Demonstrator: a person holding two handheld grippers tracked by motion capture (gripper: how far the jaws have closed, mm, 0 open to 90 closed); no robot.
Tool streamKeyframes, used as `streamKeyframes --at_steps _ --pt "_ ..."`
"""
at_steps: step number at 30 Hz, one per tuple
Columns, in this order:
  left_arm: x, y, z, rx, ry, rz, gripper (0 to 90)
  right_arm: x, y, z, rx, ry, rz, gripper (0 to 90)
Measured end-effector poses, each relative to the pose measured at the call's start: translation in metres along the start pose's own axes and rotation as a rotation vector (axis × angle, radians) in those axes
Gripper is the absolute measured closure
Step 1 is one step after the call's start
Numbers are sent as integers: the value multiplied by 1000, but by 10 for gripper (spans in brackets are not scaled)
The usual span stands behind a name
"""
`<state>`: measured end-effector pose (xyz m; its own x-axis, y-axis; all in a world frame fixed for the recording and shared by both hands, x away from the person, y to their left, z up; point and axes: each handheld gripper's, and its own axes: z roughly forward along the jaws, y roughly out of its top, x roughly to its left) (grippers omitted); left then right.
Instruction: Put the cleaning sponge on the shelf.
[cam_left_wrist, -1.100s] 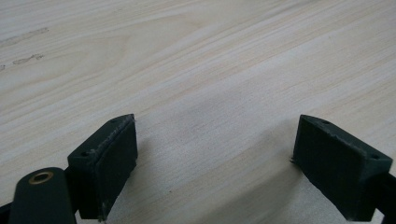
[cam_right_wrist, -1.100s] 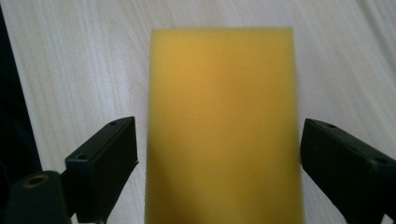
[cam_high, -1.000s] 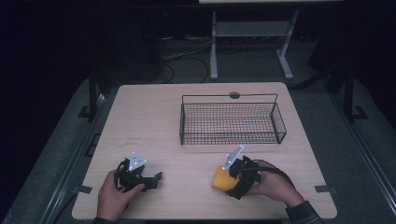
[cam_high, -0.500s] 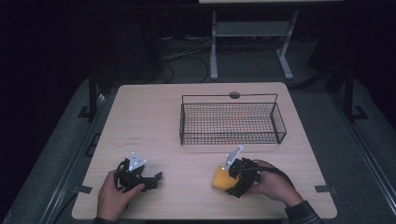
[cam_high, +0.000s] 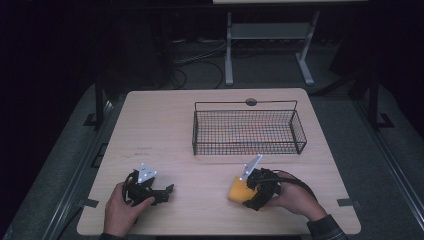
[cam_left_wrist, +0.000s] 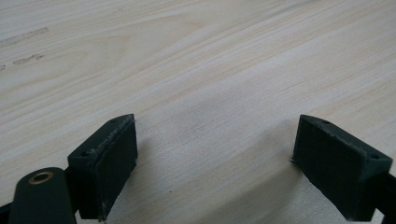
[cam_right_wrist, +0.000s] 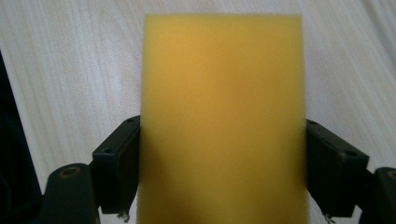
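Observation:
A yellow sponge (cam_high: 238, 191) is held low over the table's front right by my right gripper (cam_high: 248, 195). In the right gripper view the sponge (cam_right_wrist: 223, 121) stands between both jaws, which press its two sides; my right gripper (cam_right_wrist: 223, 163) is shut on it. Near the front left, my left gripper (cam_high: 162, 193) rests on the wood in a person's hand. In the left gripper view my left gripper (cam_left_wrist: 215, 158) is open, with bare wood between its jaws.
A black wire basket (cam_high: 248, 146) stands at the table's back right, beyond the sponge. A small dark round disc (cam_high: 251, 102) sits at the far edge behind it. The light wooden tabletop (cam_high: 160, 130) stretches between the hands and the basket.

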<state>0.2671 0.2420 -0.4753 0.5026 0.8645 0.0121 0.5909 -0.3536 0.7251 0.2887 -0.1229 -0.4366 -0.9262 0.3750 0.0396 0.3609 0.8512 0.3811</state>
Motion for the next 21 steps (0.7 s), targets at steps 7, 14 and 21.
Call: streamKeyframes --at_steps 7,14,21 --pt "0 0 0 0 0 0 128 -1 3 -9 -7 -12 -3 226" --pt "0 0 0 -1 0 -1 128 -5 8 -22 -20 -27 9 227" --pt "0 0 0 -3 0 -3 129 -10 10 -34 -30 -29 17 228"
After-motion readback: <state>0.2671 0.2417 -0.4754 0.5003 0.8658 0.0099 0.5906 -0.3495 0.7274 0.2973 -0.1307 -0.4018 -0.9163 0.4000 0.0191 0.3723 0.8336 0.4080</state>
